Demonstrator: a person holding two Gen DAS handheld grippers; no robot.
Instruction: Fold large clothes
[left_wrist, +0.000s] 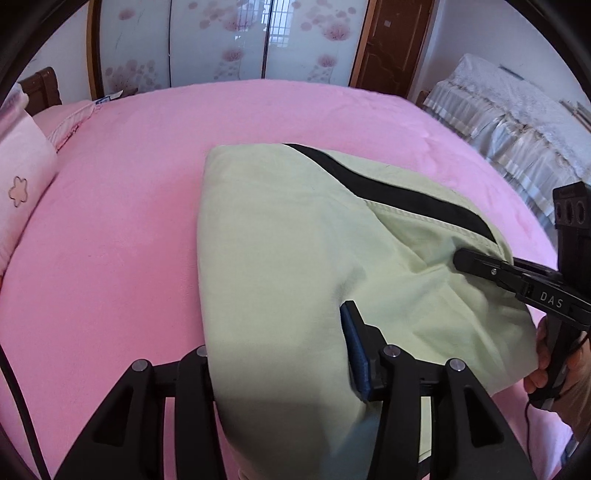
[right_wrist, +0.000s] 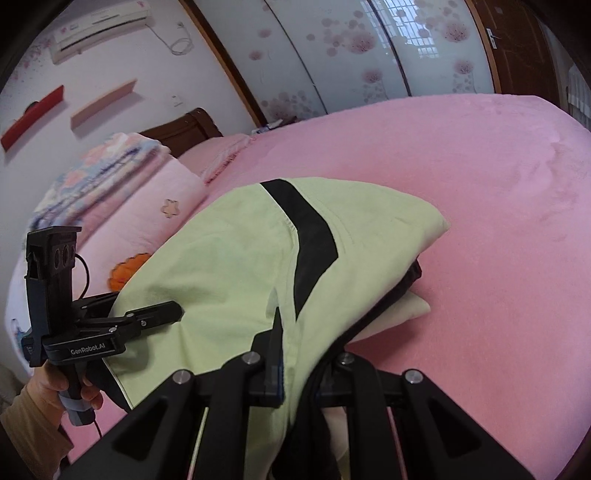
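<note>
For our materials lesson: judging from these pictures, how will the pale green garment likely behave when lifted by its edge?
Probably floppy: the garment drapes and sags between the left gripper and right gripper. Likely light, since thin edges carry it. Its layers may slide apart; a dark lining shows underneath.

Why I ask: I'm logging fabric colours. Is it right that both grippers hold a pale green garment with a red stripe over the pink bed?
Not quite. The stripe is black, not red, as the right wrist view shows. The rest stands: the left gripper and the right gripper both hold the pale green garment over the pink bed.
</note>
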